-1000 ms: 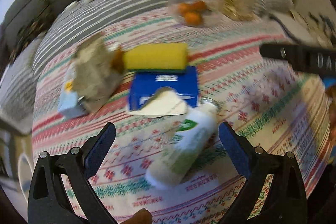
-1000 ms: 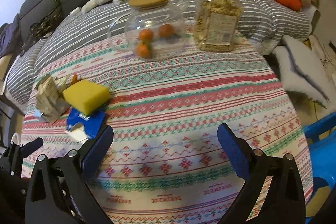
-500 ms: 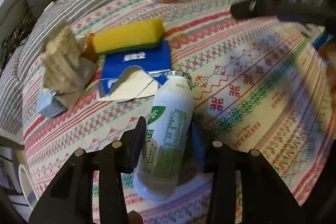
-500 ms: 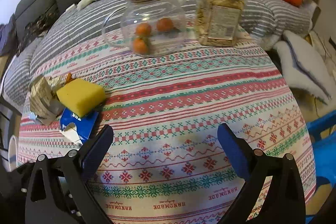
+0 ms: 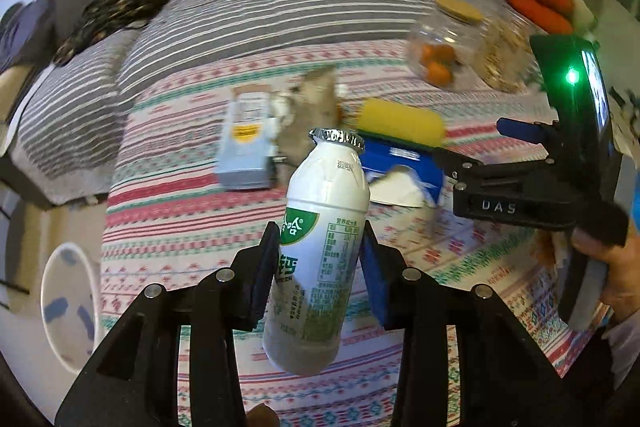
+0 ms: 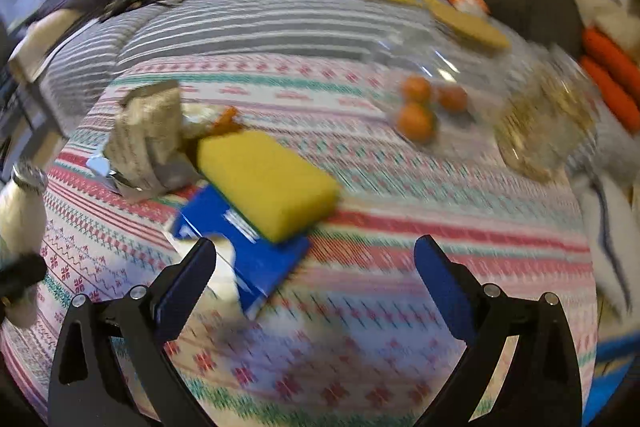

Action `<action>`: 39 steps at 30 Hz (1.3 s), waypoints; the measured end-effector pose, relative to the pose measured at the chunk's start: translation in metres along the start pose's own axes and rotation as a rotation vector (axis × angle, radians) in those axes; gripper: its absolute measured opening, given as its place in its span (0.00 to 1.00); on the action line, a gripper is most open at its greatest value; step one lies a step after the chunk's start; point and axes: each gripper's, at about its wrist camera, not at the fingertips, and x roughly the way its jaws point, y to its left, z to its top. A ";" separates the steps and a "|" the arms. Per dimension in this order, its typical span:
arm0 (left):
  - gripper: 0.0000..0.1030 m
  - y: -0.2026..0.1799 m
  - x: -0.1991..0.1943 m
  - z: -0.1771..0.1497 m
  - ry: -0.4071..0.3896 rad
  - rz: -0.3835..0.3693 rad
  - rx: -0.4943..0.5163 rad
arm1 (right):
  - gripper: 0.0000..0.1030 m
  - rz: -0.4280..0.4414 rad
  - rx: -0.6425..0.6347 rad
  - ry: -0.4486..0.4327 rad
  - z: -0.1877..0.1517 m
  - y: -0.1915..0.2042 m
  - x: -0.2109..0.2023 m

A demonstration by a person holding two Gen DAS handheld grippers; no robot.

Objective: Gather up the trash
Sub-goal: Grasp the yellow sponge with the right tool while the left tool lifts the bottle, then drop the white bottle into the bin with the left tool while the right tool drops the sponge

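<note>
Above a counter spread with a patterned tablecloth (image 5: 168, 195), the left tool (image 5: 320, 259) clamps a white foil-capped drink bottle (image 5: 320, 247) by its middle, lifted clear of the cloth. The right tool (image 6: 316, 267) hangs with its jaws spread wide and nothing between them, over a blue carton (image 6: 244, 247) lying under a yellow sponge (image 6: 268, 183). Crumpled paper wrapping (image 6: 148, 135) and a pale blue box (image 5: 246, 143) lie beside them; a clear jar of oranges (image 6: 424, 107) stands farther back.

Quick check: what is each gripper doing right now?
Left gripper: shut on the white drink bottle, lifted off the tablecloth.
Right gripper: open, holding nothing.
</note>
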 end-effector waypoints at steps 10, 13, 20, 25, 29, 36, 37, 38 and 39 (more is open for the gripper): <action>0.37 0.025 0.008 -0.001 0.035 0.029 -0.052 | 0.90 0.175 0.104 0.017 0.033 -0.008 0.047; 0.37 0.027 0.013 -0.001 0.052 0.031 -0.057 | 0.82 0.246 0.116 0.042 0.036 -0.004 0.059; 0.36 0.037 0.008 0.002 0.030 0.027 -0.106 | 0.60 0.290 0.177 0.009 0.032 -0.010 0.051; 0.36 0.043 -0.002 0.002 -0.011 0.037 -0.123 | 0.59 0.263 0.158 -0.051 0.033 -0.006 0.027; 0.35 0.051 -0.007 0.003 -0.030 0.044 -0.150 | 0.59 0.244 0.120 -0.095 0.031 0.005 0.005; 0.35 0.065 -0.009 0.001 -0.022 0.028 -0.208 | 0.59 0.270 0.108 -0.127 0.022 0.020 -0.024; 0.35 0.068 -0.008 0.000 -0.015 0.024 -0.217 | 0.59 0.272 0.091 -0.128 0.020 0.026 -0.028; 0.35 0.071 -0.008 -0.001 -0.007 0.019 -0.229 | 0.59 0.273 0.079 -0.128 0.019 0.030 -0.031; 0.35 0.075 -0.007 -0.002 0.001 0.015 -0.243 | 0.59 0.274 0.063 -0.128 0.018 0.036 -0.033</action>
